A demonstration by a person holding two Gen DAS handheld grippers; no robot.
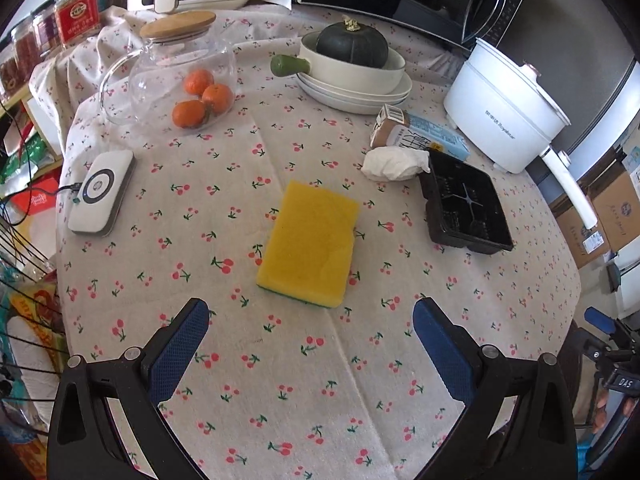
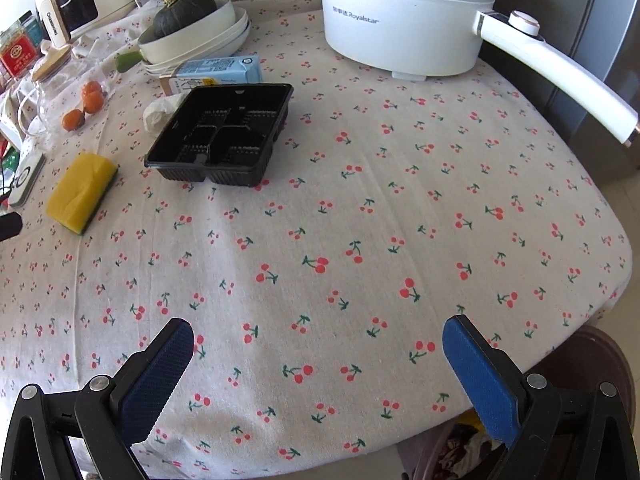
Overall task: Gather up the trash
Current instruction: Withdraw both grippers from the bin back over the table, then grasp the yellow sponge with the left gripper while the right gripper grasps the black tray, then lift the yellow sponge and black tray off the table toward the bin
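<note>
A crumpled white tissue (image 1: 394, 164) (image 2: 160, 111) lies on the cherry-print tablecloth. Beside it are an empty black plastic food tray (image 1: 466, 204) (image 2: 224, 136) and a blue and brown carton (image 1: 416, 134) (image 2: 216, 74) on its side. My left gripper (image 1: 312, 316) hangs open above the cloth, just short of a yellow sponge (image 1: 310, 242) (image 2: 80, 192). My right gripper (image 2: 318, 336) is open too, over bare cloth near the table's front edge, well short of the tray. Neither holds anything.
A white electric pot (image 1: 504, 108) (image 2: 408, 20) with a long handle stands at the back right. Stacked white dishes with a dark squash (image 1: 352, 46) (image 2: 182, 14), a glass jar over tangerines (image 1: 182, 76), and a white charger pad (image 1: 102, 192) sit further left. Appliances line the back.
</note>
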